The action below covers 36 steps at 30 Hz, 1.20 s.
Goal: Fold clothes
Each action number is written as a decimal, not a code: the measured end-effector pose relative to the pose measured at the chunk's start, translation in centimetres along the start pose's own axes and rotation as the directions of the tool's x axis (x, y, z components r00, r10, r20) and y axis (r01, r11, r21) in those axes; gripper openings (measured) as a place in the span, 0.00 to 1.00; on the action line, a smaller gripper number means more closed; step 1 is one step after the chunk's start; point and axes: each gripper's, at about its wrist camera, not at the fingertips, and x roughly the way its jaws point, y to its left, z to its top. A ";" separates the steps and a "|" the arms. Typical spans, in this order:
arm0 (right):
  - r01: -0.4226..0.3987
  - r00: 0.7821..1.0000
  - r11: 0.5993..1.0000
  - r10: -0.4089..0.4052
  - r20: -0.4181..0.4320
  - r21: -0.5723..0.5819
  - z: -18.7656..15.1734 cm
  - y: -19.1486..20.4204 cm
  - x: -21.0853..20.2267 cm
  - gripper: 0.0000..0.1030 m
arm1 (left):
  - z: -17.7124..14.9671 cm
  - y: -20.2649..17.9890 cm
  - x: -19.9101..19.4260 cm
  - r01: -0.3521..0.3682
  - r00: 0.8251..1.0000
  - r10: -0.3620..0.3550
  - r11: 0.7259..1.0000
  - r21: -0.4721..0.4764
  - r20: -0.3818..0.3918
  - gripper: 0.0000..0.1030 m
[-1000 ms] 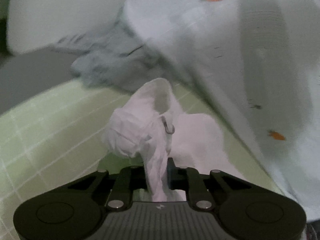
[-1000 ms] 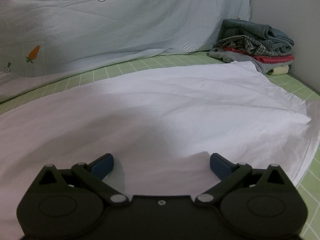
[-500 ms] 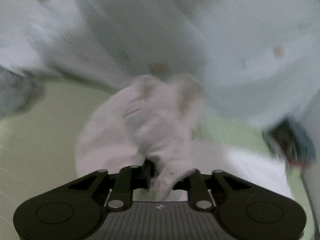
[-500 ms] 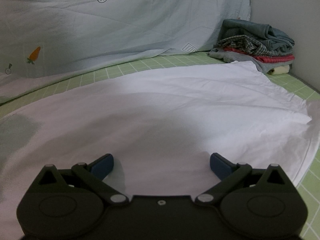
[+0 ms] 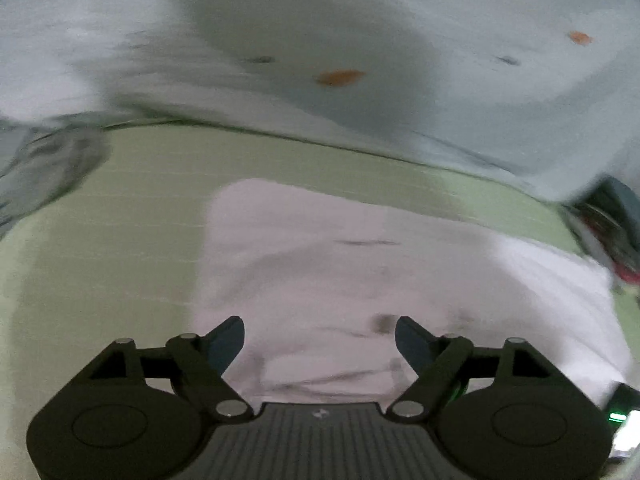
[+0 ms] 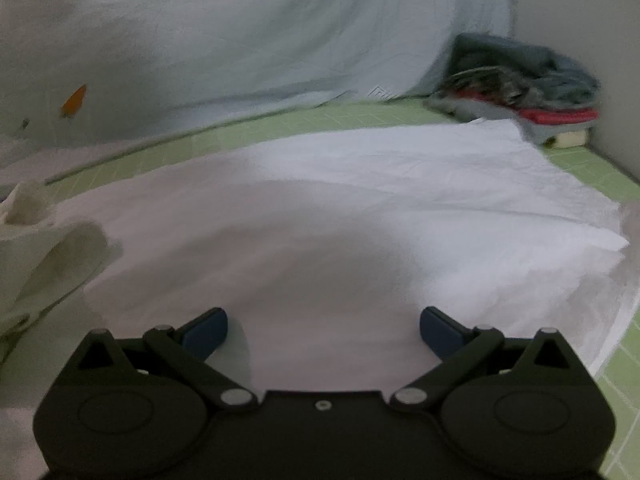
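So white garment (image 6: 360, 208) lies flat ahead of both my tongs, long axis left-right; left tongs (image 5: 320, 336) and right tongs (image 6: 324, 328) both wide, empty.

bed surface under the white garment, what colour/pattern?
Light green with a thin white grid: the bed surface, clearest in the right wrist view beside the white garment.

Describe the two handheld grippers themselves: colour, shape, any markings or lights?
The left gripper and right gripper look alike: matte black bodies with two round side discs, angled linkage arms on silver pivot pins, and dark blue finger pads. The left one has a ribbed centre plate; a green light glows at that view's right edge.
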 end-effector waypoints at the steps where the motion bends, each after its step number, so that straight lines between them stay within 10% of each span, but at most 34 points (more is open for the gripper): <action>1: -0.028 0.999 0.999 0.027 -0.033 -0.025 0.5 0.1 0.0 1.00 | 0.0 1.1 0.2 -0.040 0.999 0.040 0.999 -0.027 -0.005 0.81; 6: -0.177 0.982 0.984 0.174 -0.072 -0.034 3.4 1.3 -2.0 1.00 | -1.5 5.2 1.3 -0.200 0.978 0.189 0.972 -0.121 -0.091 0.81; 11: -0.336 0.941 0.940 0.338 -0.016 0.064 6.3 2.6 -4.5 1.00 | -2.7 7.0 2.7 -0.220 0.969 0.193 0.958 -0.184 -0.151 0.85; 21: -0.549 0.757 0.782 0.615 -0.221 0.295 4.7 9.9 1.9 0.96 | -2.5 7.8 4.2 -0.216 0.966 0.191 0.967 -0.134 -0.175 0.92; 23: -0.548 0.754 0.776 0.620 -0.218 0.313 4.1 10.5 2.4 0.80 | -2.6 7.9 4.1 -0.212 0.966 0.187 0.968 -0.134 -0.178 0.92; 25: -0.539 0.747 0.768 0.626 -0.225 0.346 4.0 10.3 3.0 0.34 | -2.6 7.9 4.0 -0.211 0.966 0.186 0.969 -0.131 -0.178 0.92; 32: -0.672 0.717 0.720 0.691 -0.091 0.173 7.4 9.1 -1.6 0.18 | -2.1 6.1 2.8 -0.177 0.977 0.167 0.982 -0.061 -0.133 0.92; 36: -0.650 0.754 0.753 0.656 -0.036 0.101 8.6 6.8 -2.8 0.17 | -2.0 3.0 1.3 -0.143 0.988 0.147 0.988 0.063 -0.056 0.91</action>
